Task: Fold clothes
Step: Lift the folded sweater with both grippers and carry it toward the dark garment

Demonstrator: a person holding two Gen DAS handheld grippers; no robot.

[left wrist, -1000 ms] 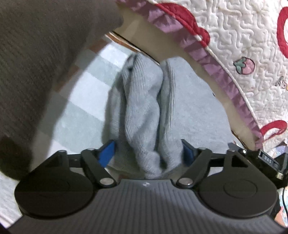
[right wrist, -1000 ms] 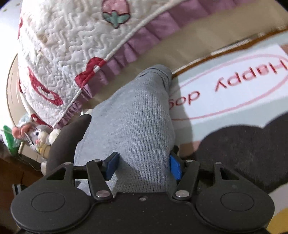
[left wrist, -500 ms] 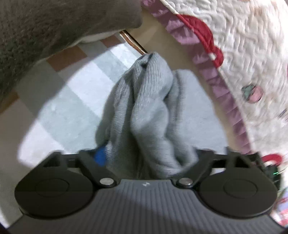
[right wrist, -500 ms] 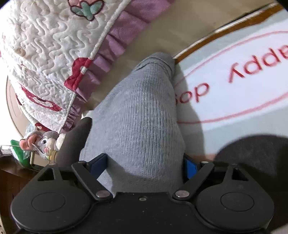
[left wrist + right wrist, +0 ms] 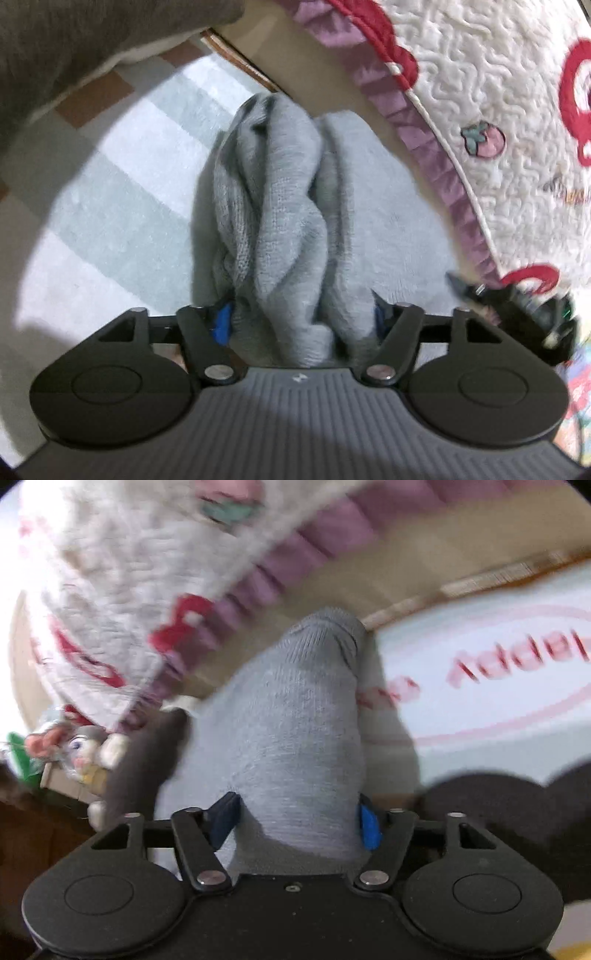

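A grey knit garment (image 5: pixel 288 192) lies bunched in long folds on the pale rug (image 5: pixel 110 192). Its near end fills the gap of my left gripper (image 5: pixel 299 317), and both blue pads press into the folds. In the right wrist view the same garment (image 5: pixel 295 709) runs as one thick smooth fold from the rug's edge back between the blue pads (image 5: pixel 369 827) of my right gripper (image 5: pixel 297 819). Those jaws are closing, and both pads touch the cloth. This view is blurred by motion.
A quilted white cover (image 5: pixel 498 74) with a purple frill hangs close behind the garment, also visible in the right wrist view (image 5: pixel 129 572). The rug (image 5: pixel 498 701) carries red letters. Dark fabric (image 5: pixel 74 44) fills the upper left. A plush toy (image 5: pixel 81 746) sits at the left.
The left jaws have drawn in on the garment, whose folds now bunch tighter. The right jaws widened around the fold and then narrowed a little, and that gripper has shifted sideways.
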